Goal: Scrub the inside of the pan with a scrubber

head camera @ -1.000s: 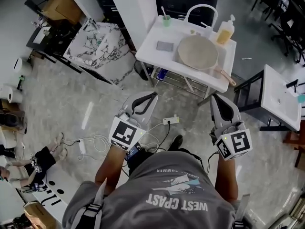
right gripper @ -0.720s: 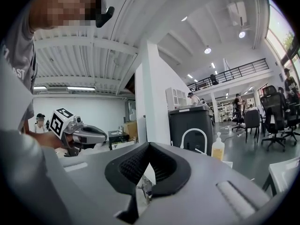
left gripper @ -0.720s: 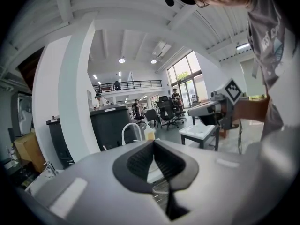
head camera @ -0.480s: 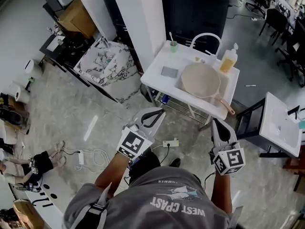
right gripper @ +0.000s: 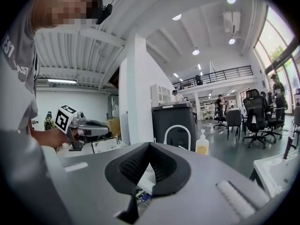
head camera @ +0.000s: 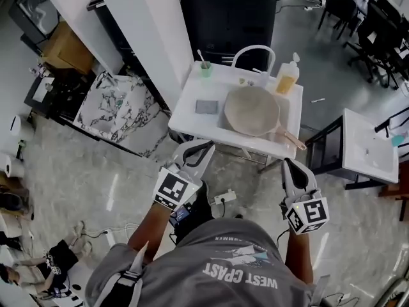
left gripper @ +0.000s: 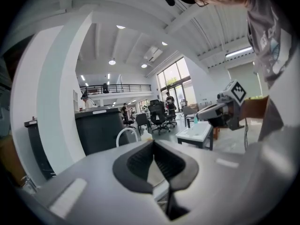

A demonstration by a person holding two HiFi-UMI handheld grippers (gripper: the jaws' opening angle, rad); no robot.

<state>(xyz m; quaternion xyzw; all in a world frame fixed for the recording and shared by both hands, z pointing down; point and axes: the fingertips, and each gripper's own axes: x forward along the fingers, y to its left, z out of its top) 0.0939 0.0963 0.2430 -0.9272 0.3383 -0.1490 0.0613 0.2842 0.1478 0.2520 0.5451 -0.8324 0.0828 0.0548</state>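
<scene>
A round beige pan (head camera: 250,110) with a wooden handle (head camera: 291,140) lies in the sink of a white table (head camera: 189,119). A flat grey scrubber (head camera: 206,106) rests on the table top, left of the pan. Both grippers hang short of the table's near edge, over the floor. My left gripper (head camera: 203,147) (left gripper: 153,143) has its jaws together with nothing between them. The right gripper (head camera: 291,165) (right gripper: 150,144) is likewise shut and empty. Each gripper view catches the other gripper off to one side.
A curved white faucet (head camera: 252,53), a yellow soap bottle (head camera: 287,75) and a green cup (head camera: 205,68) stand along the table's back. Behind are a black cabinet (head camera: 227,11) and a white column (head camera: 147,37). A second white table (head camera: 367,147) stands right; a power strip (head camera: 223,197) lies on the floor.
The person has walked toward the sink table, which now sits nearer and more central. Both grippers have come forward with them, still shut and empty.
</scene>
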